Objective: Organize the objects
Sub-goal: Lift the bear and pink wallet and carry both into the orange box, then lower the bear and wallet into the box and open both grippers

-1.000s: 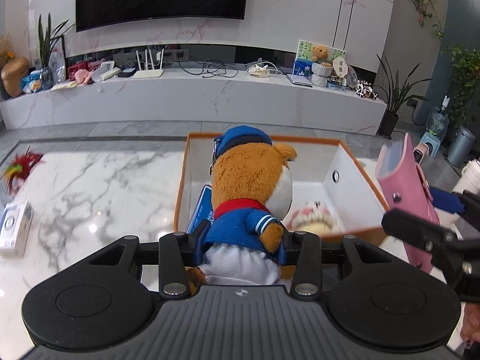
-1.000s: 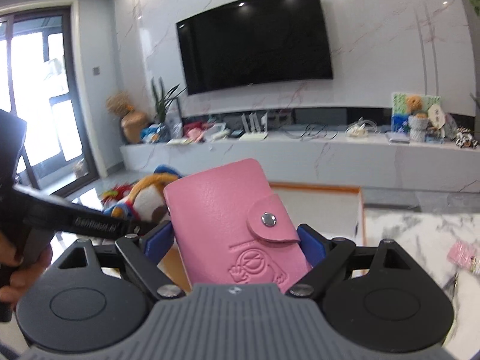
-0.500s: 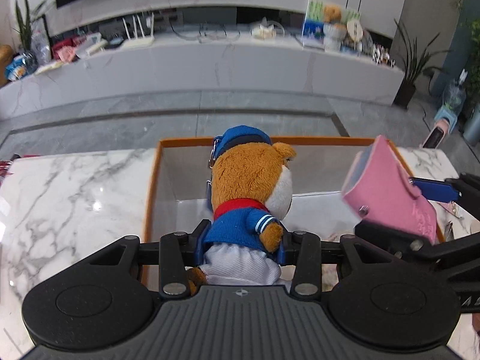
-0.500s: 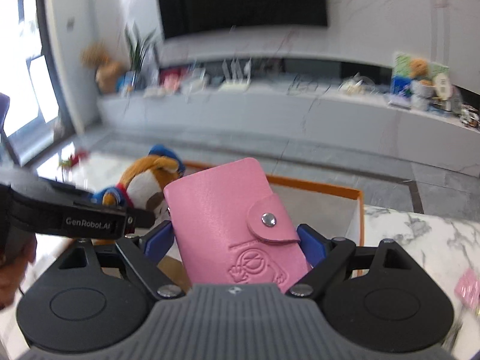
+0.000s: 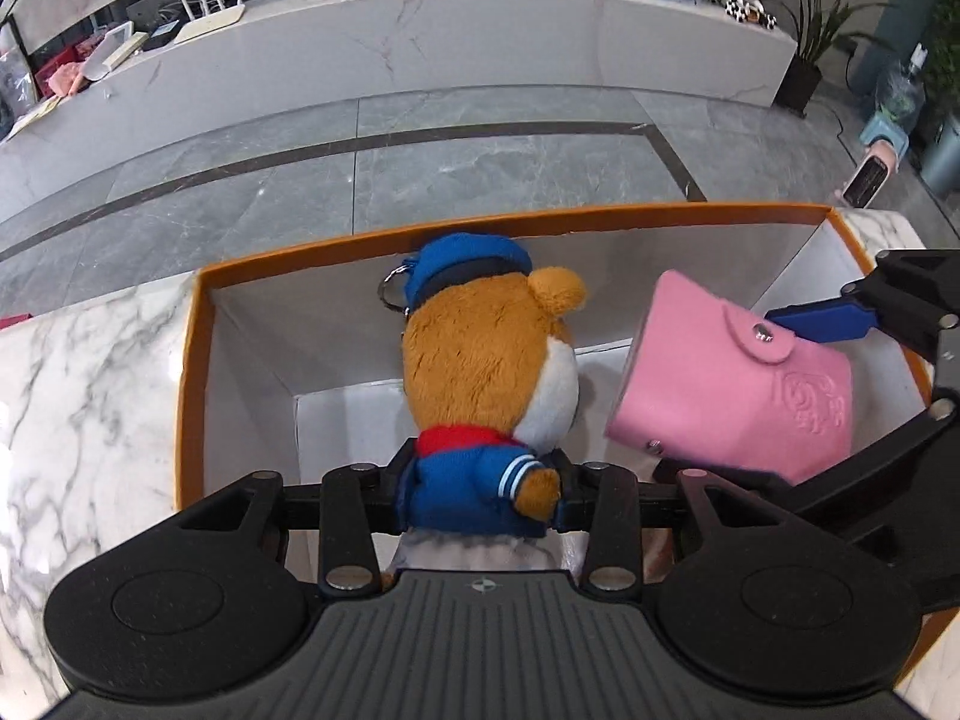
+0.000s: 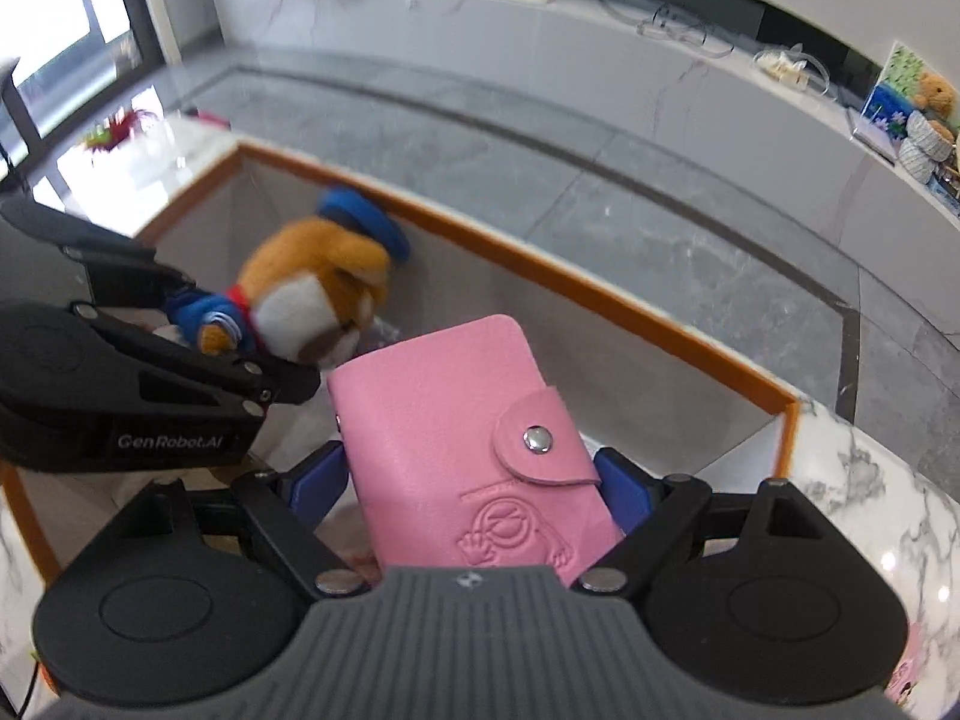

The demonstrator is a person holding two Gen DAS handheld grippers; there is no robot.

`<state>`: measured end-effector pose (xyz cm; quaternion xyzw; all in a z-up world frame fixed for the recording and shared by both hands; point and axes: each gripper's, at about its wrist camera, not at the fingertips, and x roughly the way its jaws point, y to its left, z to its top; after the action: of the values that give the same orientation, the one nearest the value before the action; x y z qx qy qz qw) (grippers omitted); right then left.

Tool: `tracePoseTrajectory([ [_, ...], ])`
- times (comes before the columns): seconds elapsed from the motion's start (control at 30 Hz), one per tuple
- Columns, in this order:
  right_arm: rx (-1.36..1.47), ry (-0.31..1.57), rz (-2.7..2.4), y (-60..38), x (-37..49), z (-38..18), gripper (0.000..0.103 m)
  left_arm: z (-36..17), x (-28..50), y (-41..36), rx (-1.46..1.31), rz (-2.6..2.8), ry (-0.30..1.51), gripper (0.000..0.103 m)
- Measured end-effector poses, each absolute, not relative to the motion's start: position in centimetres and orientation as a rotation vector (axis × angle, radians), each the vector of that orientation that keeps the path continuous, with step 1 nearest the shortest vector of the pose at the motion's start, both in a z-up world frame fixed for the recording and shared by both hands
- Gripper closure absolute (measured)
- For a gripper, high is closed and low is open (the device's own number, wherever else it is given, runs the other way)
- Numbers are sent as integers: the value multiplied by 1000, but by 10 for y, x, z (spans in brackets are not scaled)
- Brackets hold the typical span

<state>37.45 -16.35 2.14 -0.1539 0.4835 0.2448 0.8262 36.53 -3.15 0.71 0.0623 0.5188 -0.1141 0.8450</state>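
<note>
My left gripper is shut on a plush bear in a blue cap and blue jacket, gripping its body so the head points down into the orange-rimmed white box. My right gripper is shut on a pink snap wallet, held over the right side of the same box. In the left wrist view the pink wallet hangs just right of the bear. In the right wrist view the bear and left gripper sit at the left, close to the wallet.
The box rests on a white marble table. Beyond it lie grey floor tiles and a long marble TV bench with routers, cables and toys. A potted plant stands far right. A red feathery item lies on the table's left.
Both grippers tilted downward and moved in over the box. The wallet came closer to the bear, and the box interior now fills the view beneath both held objects.
</note>
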Motion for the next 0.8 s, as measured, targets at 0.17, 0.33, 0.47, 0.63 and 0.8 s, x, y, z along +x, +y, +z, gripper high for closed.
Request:
tracePoseTrajectory([
  [0.17,-349,1115,486,-154,383,4,15,2,372,-30,112,-253,1126,59],
  [0.33,-354,1167,437,-150,390,-10,15,-4,377,-28,101,-246,1160,60],
  [0.47,-367,1184,420,-149,390,-15,15,-7,381,-30,103,-228,1176,59],
  [0.63,-390,1185,400,-152,386,-15,14,-10,381,-36,150,-199,1182,59],
  [0.8,-410,1167,394,-149,385,-12,13,-9,378,-39,179,-187,1164,55],
])
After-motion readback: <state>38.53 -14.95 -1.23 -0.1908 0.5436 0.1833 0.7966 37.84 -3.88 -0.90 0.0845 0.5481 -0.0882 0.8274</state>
